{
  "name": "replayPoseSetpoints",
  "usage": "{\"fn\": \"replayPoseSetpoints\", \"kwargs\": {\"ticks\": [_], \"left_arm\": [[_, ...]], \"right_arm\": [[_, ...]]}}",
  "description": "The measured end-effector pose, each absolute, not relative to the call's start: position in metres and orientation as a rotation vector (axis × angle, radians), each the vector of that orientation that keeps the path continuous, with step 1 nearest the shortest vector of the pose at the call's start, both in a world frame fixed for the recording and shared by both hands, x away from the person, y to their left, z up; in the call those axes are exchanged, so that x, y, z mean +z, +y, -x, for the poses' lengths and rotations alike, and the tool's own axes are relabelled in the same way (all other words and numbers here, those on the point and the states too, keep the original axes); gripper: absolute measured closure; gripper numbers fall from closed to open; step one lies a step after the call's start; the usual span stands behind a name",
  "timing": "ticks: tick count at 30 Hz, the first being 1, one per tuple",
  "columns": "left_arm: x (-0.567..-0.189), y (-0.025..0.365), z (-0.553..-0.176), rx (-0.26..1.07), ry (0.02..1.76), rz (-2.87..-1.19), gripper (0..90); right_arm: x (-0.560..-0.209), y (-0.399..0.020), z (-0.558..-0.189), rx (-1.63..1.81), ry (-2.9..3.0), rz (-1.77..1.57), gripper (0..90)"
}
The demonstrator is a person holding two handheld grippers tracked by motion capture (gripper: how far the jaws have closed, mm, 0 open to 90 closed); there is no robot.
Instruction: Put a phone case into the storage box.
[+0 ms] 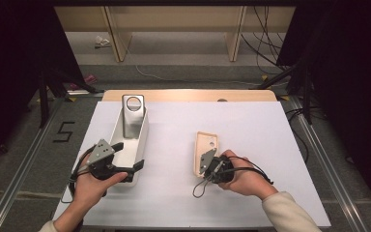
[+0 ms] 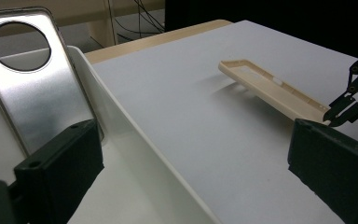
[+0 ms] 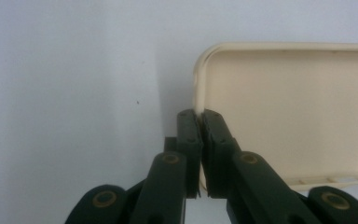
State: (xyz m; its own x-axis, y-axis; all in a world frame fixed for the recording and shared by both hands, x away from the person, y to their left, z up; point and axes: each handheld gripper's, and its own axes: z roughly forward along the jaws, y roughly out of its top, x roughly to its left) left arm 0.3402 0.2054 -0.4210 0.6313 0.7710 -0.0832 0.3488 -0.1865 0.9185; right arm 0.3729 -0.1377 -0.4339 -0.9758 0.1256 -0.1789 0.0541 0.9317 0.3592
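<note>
The surface [image 1: 174, 203] is seen from above and well back. From between the left fingers [image 2: 60, 172], the beige case [image 2: 270, 88] is viewed low and level; past the right fingers [image 3: 214, 149], it is seen close.

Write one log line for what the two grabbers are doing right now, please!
left gripper: open, astride white tray wall | right gripper: shut on beige phone case edge | silver phone case: leaning upright at tray's far end

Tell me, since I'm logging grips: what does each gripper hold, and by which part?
The right gripper pinches the cream phone case by its side rim near a corner. The left gripper holds nothing.
</note>
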Motion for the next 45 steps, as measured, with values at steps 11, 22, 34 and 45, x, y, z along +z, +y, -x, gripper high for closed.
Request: {"fn": "replayPoseSetpoints", "kwargs": {"ticks": [11, 22, 34, 45], "left_arm": [[-0.418, 0.201, -0.342, 0.498, 0.922, -1.774, 3.4], [-0.406, 0.168, -0.350, 0.438, 0.853, -1.792, 8.9], [-0.392, 0.111, -0.382, 0.394, 0.855, -1.873, 14.6], [-0.398, 0.084, -0.432, 0.316, 1.048, -1.929, 20.5]], "right_arm": [[-0.429, -0.134, -0.370, 0.633, 2.844, -0.146, 87.2], [-0.426, -0.125, -0.365, 0.691, 2.815, -0.135, 87.2], [-0.421, -0.119, -0.360, 0.715, 2.806, -0.109, 87.2], [-0.416, -0.113, -0.354, 0.745, 2.788, -0.076, 87.2]]}}
